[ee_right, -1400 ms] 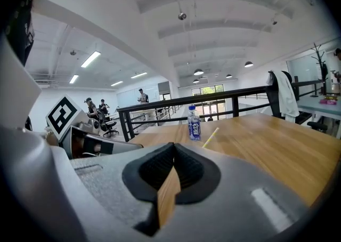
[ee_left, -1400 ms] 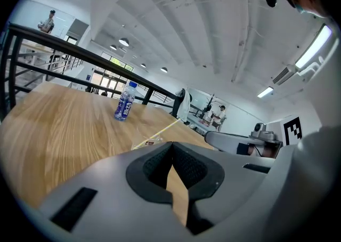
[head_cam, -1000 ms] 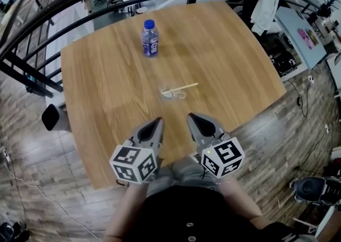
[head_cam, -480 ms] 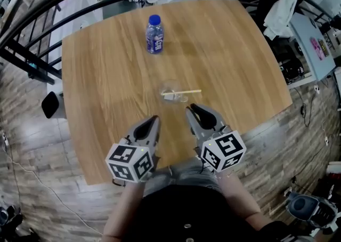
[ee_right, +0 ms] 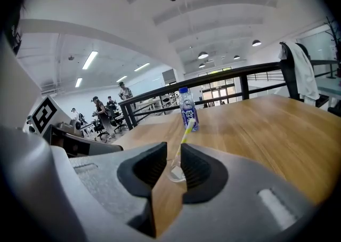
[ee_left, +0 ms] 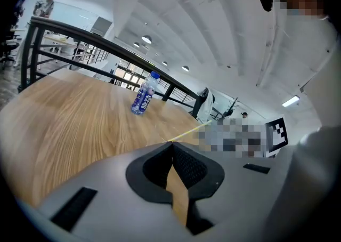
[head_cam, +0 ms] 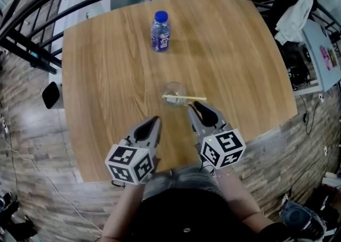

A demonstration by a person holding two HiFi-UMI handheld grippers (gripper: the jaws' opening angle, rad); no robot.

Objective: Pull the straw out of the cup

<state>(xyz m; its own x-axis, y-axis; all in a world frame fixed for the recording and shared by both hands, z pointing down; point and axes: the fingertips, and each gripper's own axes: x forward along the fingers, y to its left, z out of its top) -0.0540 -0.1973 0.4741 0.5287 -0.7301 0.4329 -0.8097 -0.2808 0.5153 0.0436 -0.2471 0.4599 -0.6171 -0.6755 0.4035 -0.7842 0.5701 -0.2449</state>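
Note:
A clear plastic cup (head_cam: pixel 174 91) stands mid-table with a yellow straw (head_cam: pixel 186 97) in it, leaning to the right over the rim. My right gripper (head_cam: pixel 193 107) is just short of the cup, beneath the straw's free end, jaws a narrow gap apart and holding nothing. In the right gripper view (ee_right: pixel 173 153) the cup (ee_right: pixel 174 171) and the straw (ee_right: pixel 186 129) show through that gap. My left gripper (head_cam: pixel 155 121) hangs back to the cup's near left, tips together, empty. In the left gripper view (ee_left: pixel 171 145) only the straw (ee_left: pixel 186 133) pokes above the jaws.
A small bottle (head_cam: pixel 161 31) with a blue cap and purple label stands upright at the far side of the wooden table (head_cam: pixel 106 75); it also shows as the bottle (ee_left: pixel 144 94) and the bottle (ee_right: pixel 187 109). A black railing (head_cam: pixel 64 1) runs behind the table. People sit at desks beyond.
My right gripper has moved forward to just short of the cup. The left gripper has stayed back near the table's front edge. Cup, straw and bottle have not moved.

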